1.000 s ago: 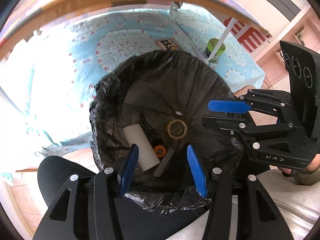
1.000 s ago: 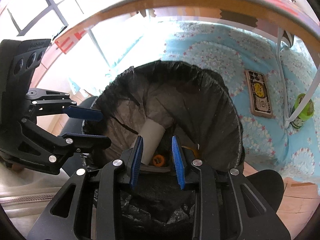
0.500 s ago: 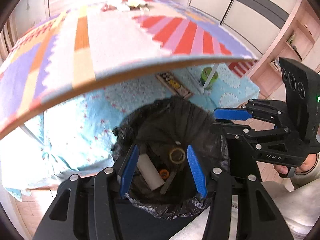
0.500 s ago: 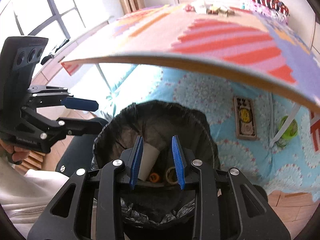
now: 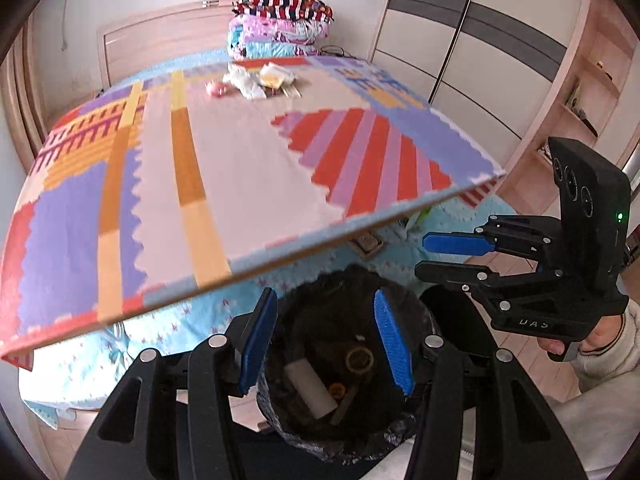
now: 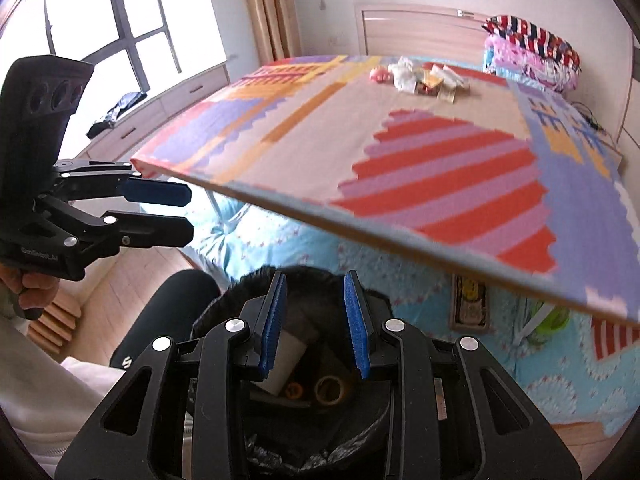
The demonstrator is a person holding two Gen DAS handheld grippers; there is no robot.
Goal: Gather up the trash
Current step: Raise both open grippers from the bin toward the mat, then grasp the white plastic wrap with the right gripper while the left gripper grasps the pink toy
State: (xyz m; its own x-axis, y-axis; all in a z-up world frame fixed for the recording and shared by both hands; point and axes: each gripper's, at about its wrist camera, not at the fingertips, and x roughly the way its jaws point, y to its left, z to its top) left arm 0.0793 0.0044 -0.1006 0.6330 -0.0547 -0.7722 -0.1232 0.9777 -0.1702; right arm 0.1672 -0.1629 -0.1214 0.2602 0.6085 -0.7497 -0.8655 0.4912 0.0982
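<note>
Left wrist view: the left tool (image 5: 326, 342) hangs released above the bin (image 5: 424, 424), holding nothing; trash (image 5: 256, 80) lies on the desk (image 5: 248, 168) beyond the bin.

Right wrist view: the right tool (image 6: 314, 326) is released and bare above the bin (image 6: 224, 308).

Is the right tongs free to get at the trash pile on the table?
Probably yes: the right tongs are open and empty, and the tabletop lies bare up to the trash pile at its far end.
</note>
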